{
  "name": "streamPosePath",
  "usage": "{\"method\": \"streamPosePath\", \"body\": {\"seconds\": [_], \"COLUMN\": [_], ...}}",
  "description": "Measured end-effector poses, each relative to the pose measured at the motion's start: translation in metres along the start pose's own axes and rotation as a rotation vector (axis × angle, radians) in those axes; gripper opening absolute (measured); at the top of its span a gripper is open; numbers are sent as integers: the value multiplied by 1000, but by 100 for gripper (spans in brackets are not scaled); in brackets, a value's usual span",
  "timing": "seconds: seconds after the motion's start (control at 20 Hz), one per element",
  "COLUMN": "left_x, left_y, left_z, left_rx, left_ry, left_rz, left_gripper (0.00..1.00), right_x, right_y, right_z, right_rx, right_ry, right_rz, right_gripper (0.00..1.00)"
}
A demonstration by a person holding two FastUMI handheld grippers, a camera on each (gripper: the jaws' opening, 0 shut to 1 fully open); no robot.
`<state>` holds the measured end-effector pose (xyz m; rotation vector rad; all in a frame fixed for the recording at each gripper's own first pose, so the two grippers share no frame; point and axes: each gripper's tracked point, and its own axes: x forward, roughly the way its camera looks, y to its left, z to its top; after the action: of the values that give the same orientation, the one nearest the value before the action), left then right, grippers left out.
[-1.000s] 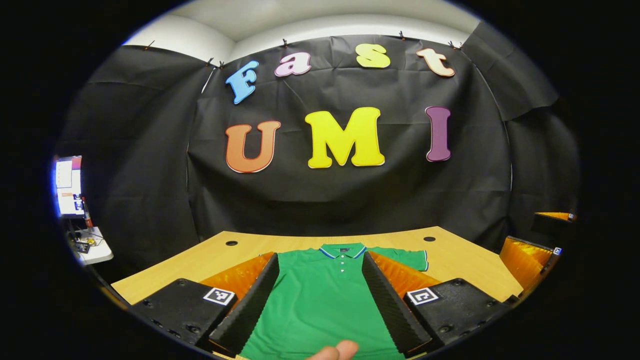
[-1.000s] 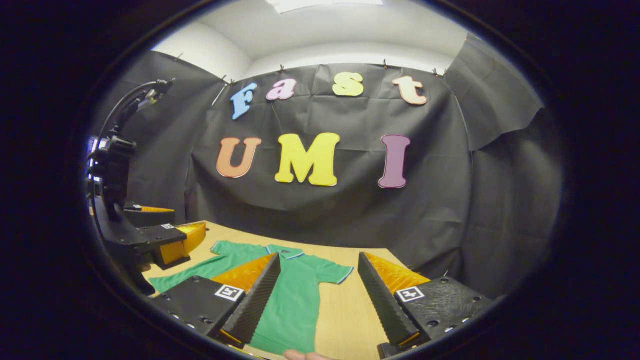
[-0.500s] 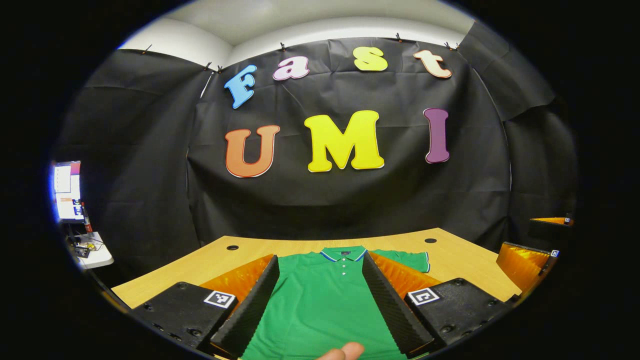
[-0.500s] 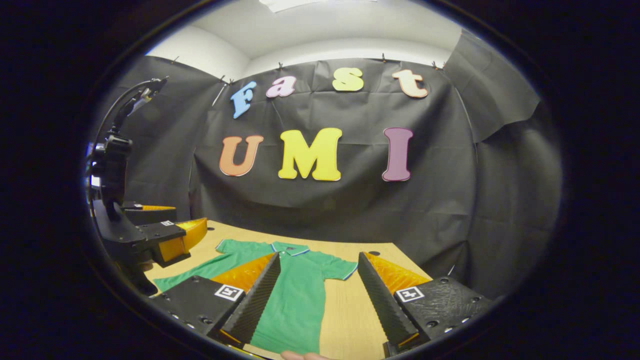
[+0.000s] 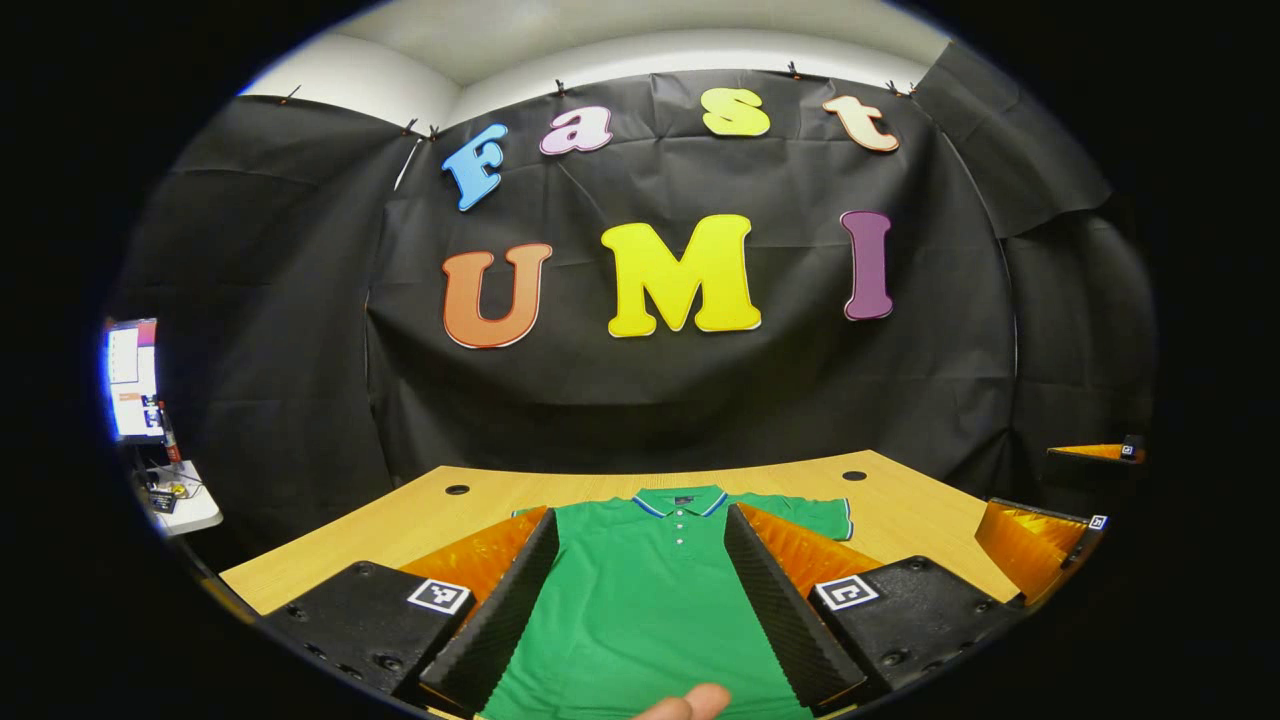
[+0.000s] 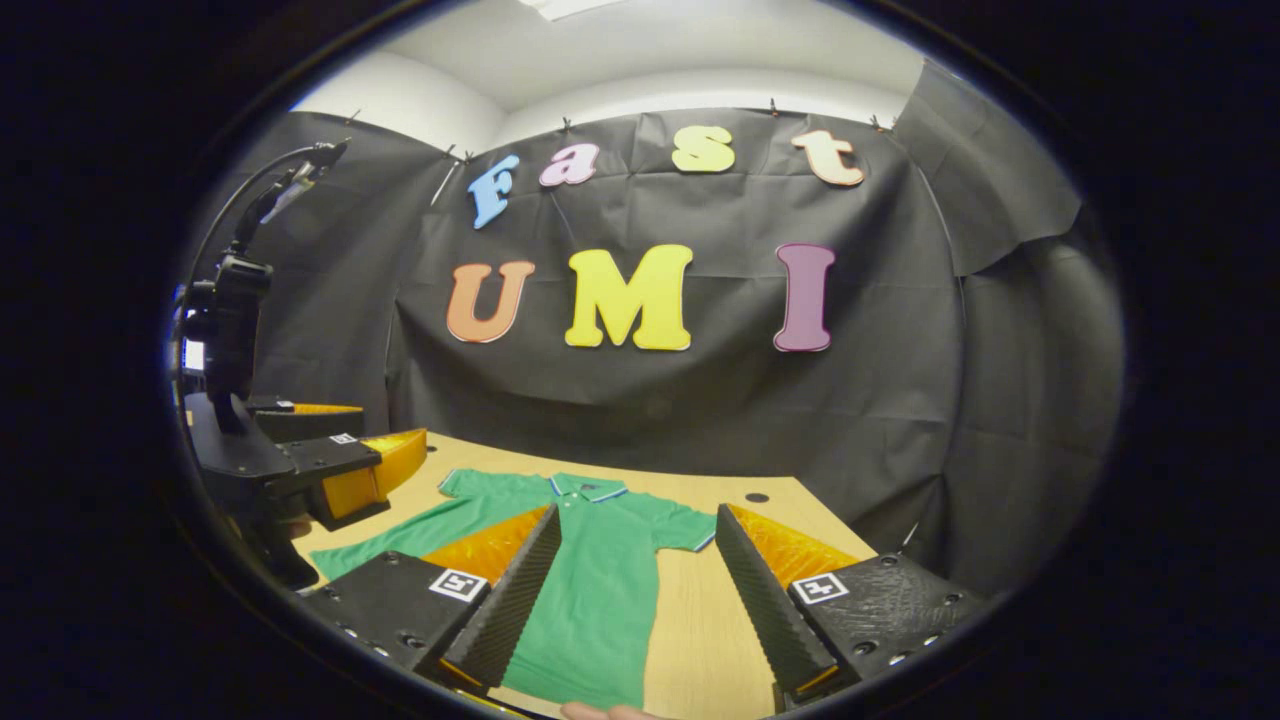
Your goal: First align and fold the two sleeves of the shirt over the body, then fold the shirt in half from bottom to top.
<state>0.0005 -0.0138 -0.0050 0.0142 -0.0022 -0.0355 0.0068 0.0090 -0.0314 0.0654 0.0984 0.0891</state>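
Note:
A green polo shirt (image 5: 650,590) lies flat, front up, on the wooden table (image 5: 400,520), its collar (image 5: 682,500) at the far end. My left gripper (image 5: 640,518) hovers open over the shirt's lower body, with cloth showing between its fingers. A fingertip of a hand (image 5: 690,703) shows at the bottom edge. In the right gripper view the shirt (image 6: 600,580) has both short sleeves spread out, and my right gripper (image 6: 637,515) stands open over its right side and the right sleeve (image 6: 685,528). The other gripper's fingers (image 6: 375,470) show at the left.
Two round cable holes (image 5: 457,489) (image 5: 853,476) sit near the table's far edge. A lit screen (image 5: 130,380) and a small white stand (image 5: 185,500) are off to the left. The right gripper's fingers (image 5: 1040,530) hang at the table's right edge.
The right gripper has turned slightly left, so the shirt sits a little farther right and higher in its view. The left gripper has hardly moved. Both stay open.

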Motion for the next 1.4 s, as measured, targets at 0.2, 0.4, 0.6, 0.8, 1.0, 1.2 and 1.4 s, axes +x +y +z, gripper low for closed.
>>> {"method": "streamPosePath", "body": {"seconds": [0.2, 0.4, 0.6, 0.8, 1.0, 1.2, 1.4], "left_x": [2, 3, 3, 4, 7, 8, 8], "left_y": [1, 0, 0, -2, -7, -8, -5], "left_z": [-3, -5, -6, -8, -11, -12, -15], "left_rx": [1, 0, 3, 2, 4, 8, 3], "left_ry": [7, 16, 14, 19, 29, 31, 39], "left_rz": [2, 0, 0, -5, -16, -18, -10], "left_gripper": [100, 100, 100, 100, 100, 100, 100], "right_x": [2, 3, 6, 8, 19, 39, 71], "right_y": [-1, -4, -6, -10, -19, -31, -44], "right_z": [-3, -8, -9, -7, -3, 10, 19], "right_rx": [-1, 6, 9, 4, 11, 9, 6], "right_ry": [6, 18, 26, 20, 18, 6, 14], "right_rz": [-1, -7, -10, -19, -38, -67, -85], "right_gripper": [96, 95, 95, 95, 95, 95, 95]}}
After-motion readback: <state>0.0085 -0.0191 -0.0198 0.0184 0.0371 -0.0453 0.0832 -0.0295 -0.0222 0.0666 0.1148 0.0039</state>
